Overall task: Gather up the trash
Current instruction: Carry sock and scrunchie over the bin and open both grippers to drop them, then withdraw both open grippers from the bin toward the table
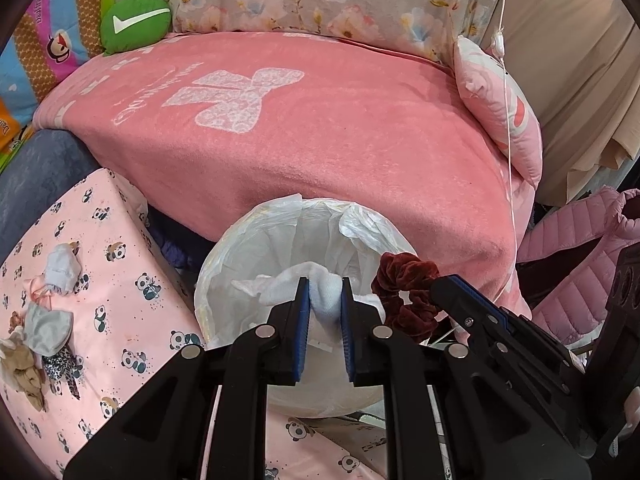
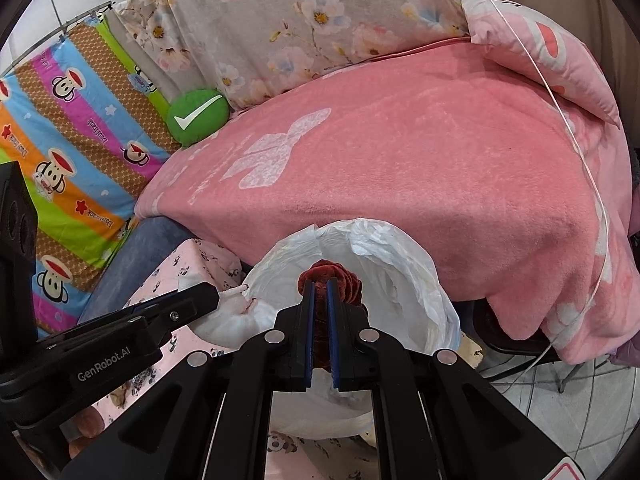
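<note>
A bin lined with a white plastic bag [image 1: 224, 256] stands against the bed, right under both grippers. My left gripper [image 1: 325, 280] is shut on a crumpled white cloth [image 1: 276, 288] and holds it over the bin's mouth. Just to its right, my right gripper [image 1: 438, 284] pinches a dark red velvet scrunchie [image 1: 400, 276] above the bin's right rim. In the right wrist view the right gripper [image 2: 320, 282] is shut on the scrunchie [image 2: 346, 280] over the white bag [image 2: 400, 276]. The left gripper [image 2: 208, 298] comes in from the left there with the white cloth [image 2: 236, 316].
A pink blanket [image 1: 320, 140] covers the bed behind the bin. A pink panda-print box [image 1: 120, 300] at the left carries several small cloth scraps [image 1: 48, 332]. A pink padded jacket [image 1: 580, 260] lies at the right; a thin white cord [image 1: 508, 120] hangs beside a pink pillow [image 1: 500, 112].
</note>
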The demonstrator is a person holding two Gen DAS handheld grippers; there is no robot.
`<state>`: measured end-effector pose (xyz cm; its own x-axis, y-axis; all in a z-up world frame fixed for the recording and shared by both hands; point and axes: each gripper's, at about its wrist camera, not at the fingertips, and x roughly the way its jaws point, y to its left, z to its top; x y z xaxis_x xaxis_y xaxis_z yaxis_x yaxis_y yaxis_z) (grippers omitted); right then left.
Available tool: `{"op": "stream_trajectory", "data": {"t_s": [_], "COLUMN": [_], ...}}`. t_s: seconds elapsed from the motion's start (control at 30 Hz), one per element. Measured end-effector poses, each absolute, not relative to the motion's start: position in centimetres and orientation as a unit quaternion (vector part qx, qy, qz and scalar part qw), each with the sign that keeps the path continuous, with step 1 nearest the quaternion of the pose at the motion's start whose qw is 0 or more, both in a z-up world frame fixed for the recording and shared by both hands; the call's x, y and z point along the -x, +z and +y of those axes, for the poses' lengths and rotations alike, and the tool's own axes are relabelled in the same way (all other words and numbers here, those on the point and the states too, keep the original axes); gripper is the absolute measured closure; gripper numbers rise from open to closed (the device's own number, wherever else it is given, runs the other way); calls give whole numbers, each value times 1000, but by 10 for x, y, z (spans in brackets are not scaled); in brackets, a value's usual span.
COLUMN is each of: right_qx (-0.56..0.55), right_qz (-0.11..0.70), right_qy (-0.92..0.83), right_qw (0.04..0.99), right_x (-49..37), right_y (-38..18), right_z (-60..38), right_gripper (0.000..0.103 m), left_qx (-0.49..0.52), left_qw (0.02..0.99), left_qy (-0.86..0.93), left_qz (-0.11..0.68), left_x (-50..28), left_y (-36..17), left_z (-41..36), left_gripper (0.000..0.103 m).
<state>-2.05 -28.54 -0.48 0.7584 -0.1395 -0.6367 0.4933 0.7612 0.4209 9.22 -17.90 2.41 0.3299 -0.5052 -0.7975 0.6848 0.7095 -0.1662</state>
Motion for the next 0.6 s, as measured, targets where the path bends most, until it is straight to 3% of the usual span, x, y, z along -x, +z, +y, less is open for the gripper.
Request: {"op": "stream_trajectory", "data": {"t_s": [0.1, 0.2, 0.4, 0.6], "right_qx": [-292, -296, -297, -292], "right_qz": [297, 300, 304, 309], "right_qy": [-182, -183, -185, -186], "right_qw": [891, 889, 886, 886], "right_x": [19, 17, 16, 19], "right_y": [-4, -4, -3, -2], "right_z": [-283, -281, -274, -264], "right_gripper": [90, 84, 70, 67], "left_qx": [-99, -95, -88, -81], "left_qw": [812, 821, 832, 839], "left_qy": [-357, -345, -333, -325], "left_qz": [451, 445, 434, 429], "left_x": [-95, -96, -97, -96], "left_y": [21, 22, 28, 33], "left_z": [-176, -170, -157, -144], "left_gripper": [77, 47, 45, 45]}}
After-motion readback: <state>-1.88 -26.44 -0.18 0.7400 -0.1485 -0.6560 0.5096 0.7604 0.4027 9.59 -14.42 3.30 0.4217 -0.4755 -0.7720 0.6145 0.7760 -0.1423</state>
